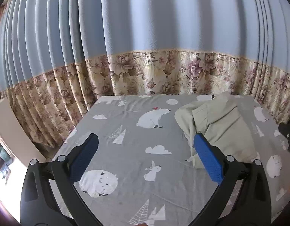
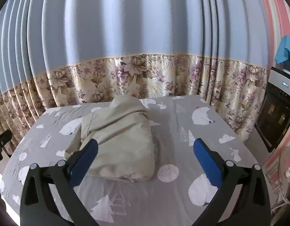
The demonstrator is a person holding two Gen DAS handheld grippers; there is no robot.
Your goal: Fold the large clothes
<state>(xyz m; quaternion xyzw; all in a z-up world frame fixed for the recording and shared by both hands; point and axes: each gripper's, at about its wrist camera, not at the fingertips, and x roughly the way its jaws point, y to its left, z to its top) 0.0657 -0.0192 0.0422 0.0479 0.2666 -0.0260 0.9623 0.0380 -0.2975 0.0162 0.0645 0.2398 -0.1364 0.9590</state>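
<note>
The left tongs point(image 1: 145, 146) are wide apart and hold nothing. Their blue pads point(image 1: 208, 160) hang in the air above the worktop point(image 1: 126, 197), which has a gray sheet point(image 1: 133, 162) on it. The sheet has white bears, bunnies, clouds and trees. Past the right pad of the left tongs, and a bit to the right, lies the beige garment point(image 1: 222, 126). It is folded into a thick bundle and lies flat on the sheet. Nothing touches it.

The right tongs point(image 2: 145, 146) are wide apart too, and they hold nothing. They hang above the sheet point(image 2: 173, 131) as well. Here the beige garment point(image 2: 118, 137) lies just past the left pad point(image 2: 84, 162) of the right tongs, and part of it shows in the gap between the two pads. The pads do not press on it.

Far behind both tongs hangs a curtain point(image 1: 145, 18). It is light blue on top and has brown and pink flowers at the bottom. It goes along the far edge of the worktop.
</note>
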